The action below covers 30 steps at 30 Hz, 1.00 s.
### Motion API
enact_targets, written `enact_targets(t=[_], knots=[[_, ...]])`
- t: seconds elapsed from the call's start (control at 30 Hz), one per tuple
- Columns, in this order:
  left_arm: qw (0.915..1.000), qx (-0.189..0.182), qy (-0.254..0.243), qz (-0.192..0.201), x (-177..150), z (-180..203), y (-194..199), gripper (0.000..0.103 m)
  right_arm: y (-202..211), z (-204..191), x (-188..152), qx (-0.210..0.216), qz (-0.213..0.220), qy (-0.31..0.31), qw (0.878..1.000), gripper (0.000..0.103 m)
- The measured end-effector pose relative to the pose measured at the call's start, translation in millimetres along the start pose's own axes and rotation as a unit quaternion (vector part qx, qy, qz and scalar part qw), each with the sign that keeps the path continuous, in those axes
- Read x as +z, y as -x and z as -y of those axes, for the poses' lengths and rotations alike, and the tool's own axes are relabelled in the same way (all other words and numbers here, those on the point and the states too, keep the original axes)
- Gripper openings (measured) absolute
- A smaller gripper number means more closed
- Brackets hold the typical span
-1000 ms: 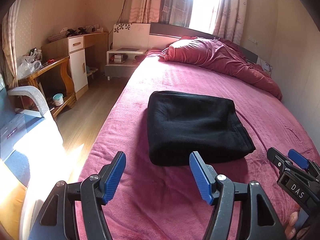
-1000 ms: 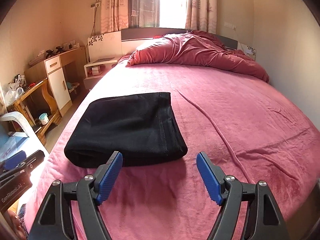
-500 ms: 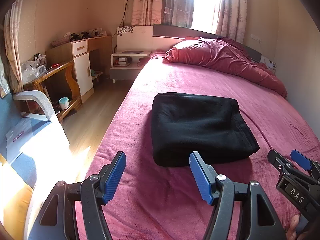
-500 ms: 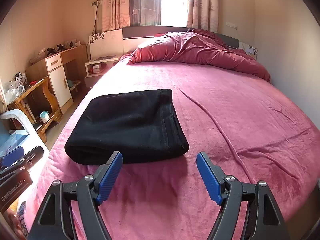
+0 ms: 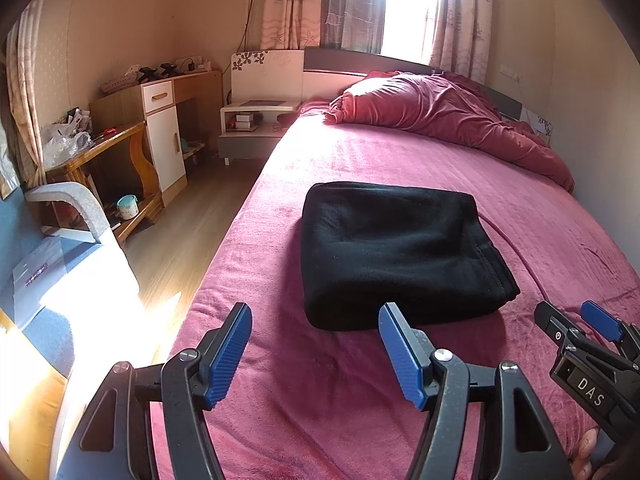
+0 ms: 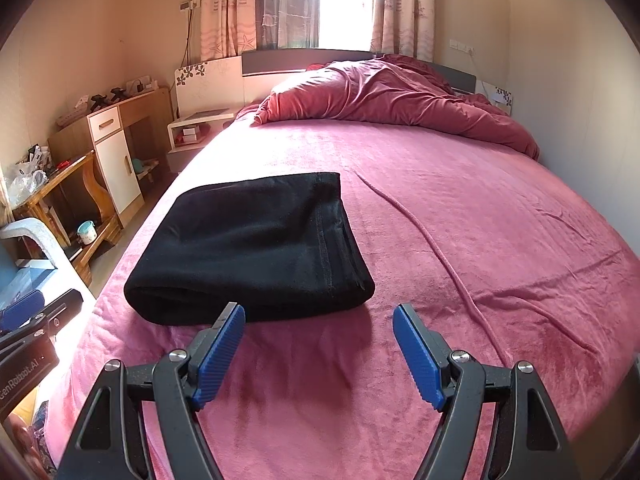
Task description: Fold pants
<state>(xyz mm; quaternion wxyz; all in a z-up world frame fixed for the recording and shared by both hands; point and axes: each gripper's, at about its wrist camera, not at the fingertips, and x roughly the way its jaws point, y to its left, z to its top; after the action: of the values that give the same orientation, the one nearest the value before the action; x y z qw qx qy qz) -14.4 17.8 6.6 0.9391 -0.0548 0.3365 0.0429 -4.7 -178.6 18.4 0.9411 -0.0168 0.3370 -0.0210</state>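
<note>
The black pants (image 5: 396,252) lie folded into a thick rectangle on the pink bed cover (image 5: 400,152); they also show in the right wrist view (image 6: 252,244). My left gripper (image 5: 316,340) is open and empty, hovering just short of the pants' near edge. My right gripper (image 6: 318,340) is open and empty, near the pants' near right corner. The right gripper also shows at the left wrist view's lower right (image 5: 576,324). The left gripper shows at the right wrist view's left edge (image 6: 36,312).
A crumpled red duvet (image 6: 392,96) lies at the bed's head. A nightstand (image 5: 256,120), a wooden desk with cabinet (image 5: 160,120) and a low wooden table (image 5: 100,160) stand left of the bed. A grey chair (image 5: 68,208) is near left. A wall runs along the bed's right.
Both grippers have drawn back slightly and tilted; the views shifted a little. The pants lie unmoved and both grippers stay open.
</note>
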Motion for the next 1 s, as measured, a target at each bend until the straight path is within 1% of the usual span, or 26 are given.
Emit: enact_targets(t=[1.0], knots=[[1.0, -0.001, -0.003, 0.007, 0.6, 4.4, 5.2, 0.067, 3.1, -4.2, -4.4, -0.004, 0.002, 0.004, 1.0, 0.077]])
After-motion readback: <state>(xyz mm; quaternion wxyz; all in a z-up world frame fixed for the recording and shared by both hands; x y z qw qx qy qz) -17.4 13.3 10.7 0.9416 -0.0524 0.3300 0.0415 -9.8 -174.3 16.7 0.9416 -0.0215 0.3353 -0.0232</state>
